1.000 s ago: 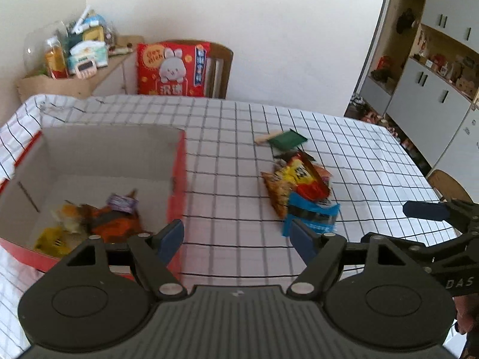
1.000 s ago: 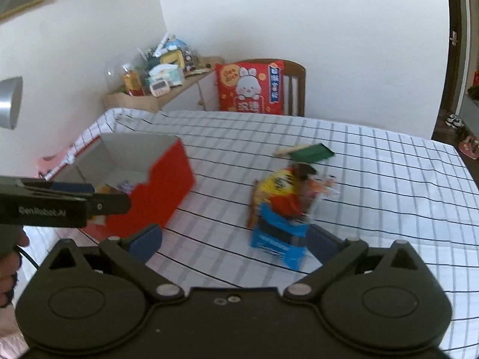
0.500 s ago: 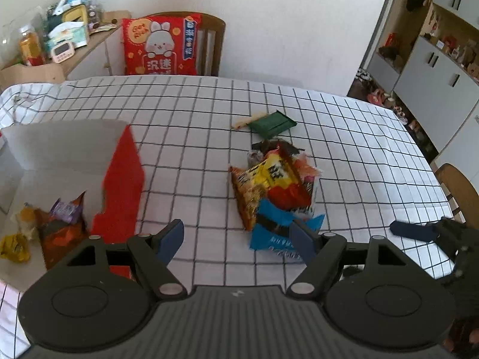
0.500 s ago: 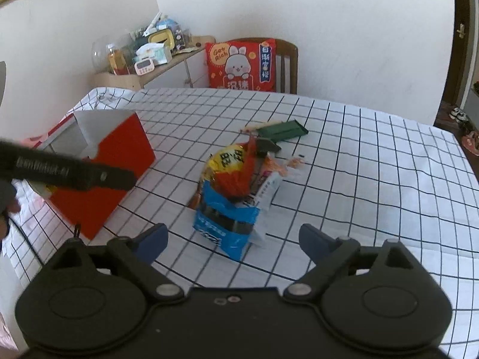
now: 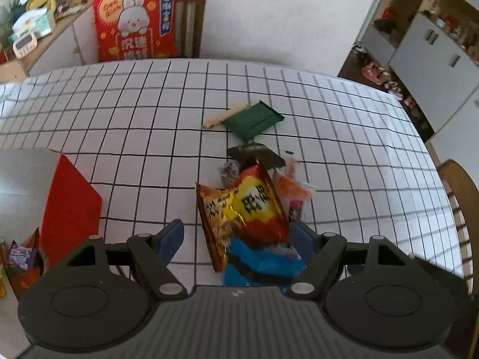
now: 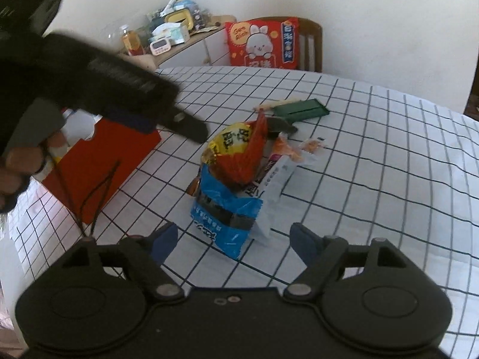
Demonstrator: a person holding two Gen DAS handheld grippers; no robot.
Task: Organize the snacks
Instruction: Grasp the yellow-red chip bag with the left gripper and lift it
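Left gripper (image 5: pixel 238 237): jaws apart, empty, poised over the snack pile (image 5: pixel 251 209).
Right gripper (image 6: pixel 232 242): jaws had just been closing, nothing pinched; blue packet (image 6: pixel 224 212) lay just ahead.
Box (image 6: pixel 98 161): red, left of the pile (some snacks already inside).
Risk: both grippers converged on one heap; they could collide or drag neighbouring packets.
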